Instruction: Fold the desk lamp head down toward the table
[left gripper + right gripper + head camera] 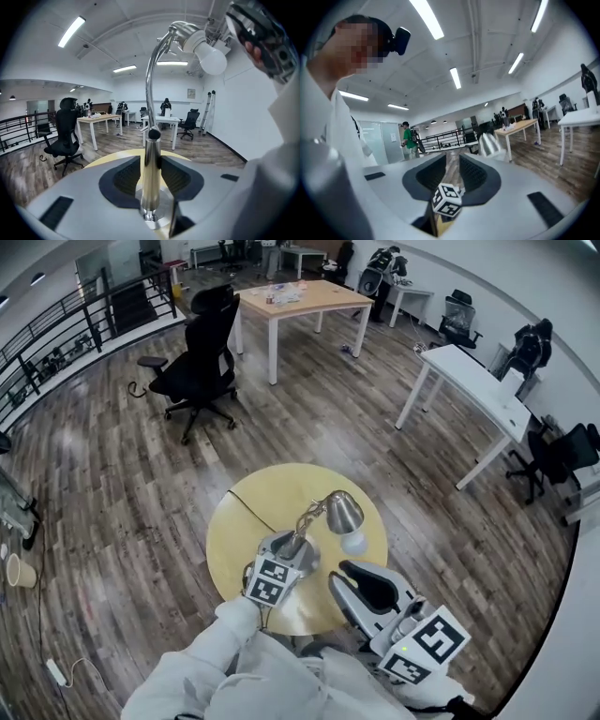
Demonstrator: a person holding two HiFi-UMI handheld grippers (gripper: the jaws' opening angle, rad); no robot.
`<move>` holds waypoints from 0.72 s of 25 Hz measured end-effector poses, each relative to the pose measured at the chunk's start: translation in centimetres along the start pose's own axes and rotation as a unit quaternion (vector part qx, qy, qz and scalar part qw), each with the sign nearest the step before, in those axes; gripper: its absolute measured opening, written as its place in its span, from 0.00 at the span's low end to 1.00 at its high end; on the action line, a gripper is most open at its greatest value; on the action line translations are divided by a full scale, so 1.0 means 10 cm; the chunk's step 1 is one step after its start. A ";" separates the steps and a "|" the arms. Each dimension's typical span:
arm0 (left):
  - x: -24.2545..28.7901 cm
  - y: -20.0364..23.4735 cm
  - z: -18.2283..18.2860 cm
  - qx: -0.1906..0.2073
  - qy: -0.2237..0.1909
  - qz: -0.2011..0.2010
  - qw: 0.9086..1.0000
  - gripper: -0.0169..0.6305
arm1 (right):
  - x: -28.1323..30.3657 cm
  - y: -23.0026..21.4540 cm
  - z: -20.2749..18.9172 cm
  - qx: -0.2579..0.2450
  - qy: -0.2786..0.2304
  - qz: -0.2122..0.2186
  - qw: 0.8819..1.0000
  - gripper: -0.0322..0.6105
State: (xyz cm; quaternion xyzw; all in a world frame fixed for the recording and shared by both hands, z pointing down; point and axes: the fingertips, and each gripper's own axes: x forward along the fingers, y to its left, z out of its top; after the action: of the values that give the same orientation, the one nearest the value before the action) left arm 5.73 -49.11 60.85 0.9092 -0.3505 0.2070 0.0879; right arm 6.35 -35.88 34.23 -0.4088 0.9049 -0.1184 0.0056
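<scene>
A chrome desk lamp stands on the round yellow table (225,512). Its post (302,532) curves up into a gooseneck to the metal head (343,512), which holds a white bulb (353,543). My left gripper (286,557) is at the lamp's foot. In the left gripper view the post (151,154) stands upright between the jaws of that gripper (151,180), which are spread close on either side of it. My right gripper (345,570) hovers below and to the right of the bulb. Its jaws (452,168) are slightly apart with nothing between them. The lamp head (490,144) lies beyond them.
The lamp's black cable (248,507) runs off the table's left side. On the wooden floor are a black office chair (202,362), a wooden desk (300,301) and a white desk (473,390). A paper cup (19,570) and a power strip (58,671) lie at left.
</scene>
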 end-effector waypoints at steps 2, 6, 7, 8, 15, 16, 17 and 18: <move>0.08 0.01 0.00 -0.004 0.002 -0.006 1.000 0.21 | -0.02 -0.21 0.35 -0.057 -0.008 -0.039 0.998 0.26; 0.08 0.00 0.00 -0.004 0.004 -0.015 1.000 0.21 | 0.22 -0.78 0.31 -0.125 0.098 -0.089 0.983 0.29; 0.07 -0.01 0.00 -0.003 0.005 -0.019 1.000 0.21 | 0.31 -0.84 0.24 -0.120 0.129 -0.078 0.981 0.32; 0.06 -0.02 0.01 -0.002 0.005 -0.023 1.000 0.21 | 0.39 -0.86 0.20 -0.113 0.154 -0.061 0.980 0.34; 0.07 -0.07 0.06 -0.001 0.003 -0.027 1.000 0.21 | 0.65 -0.78 0.13 -0.131 0.272 0.029 0.953 0.35; 0.06 -0.09 0.07 -0.004 0.001 -0.029 1.000 0.21 | 0.64 -0.77 0.12 -0.135 0.280 0.029 0.950 0.35; 0.06 -0.11 0.09 -0.007 -0.002 -0.031 0.999 0.21 | 0.63 -0.77 0.11 -0.138 0.284 0.026 0.948 0.35; 0.05 -0.11 0.09 -0.010 -0.005 -0.032 0.999 0.21 | 0.60 -0.77 0.10 -0.139 0.287 0.023 0.948 0.35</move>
State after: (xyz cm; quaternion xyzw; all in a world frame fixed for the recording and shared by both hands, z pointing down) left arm 7.10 -48.90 60.28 0.9199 -0.3240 0.1963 0.1015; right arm 8.15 -45.46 35.51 -0.3329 0.8850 -0.1039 -0.3085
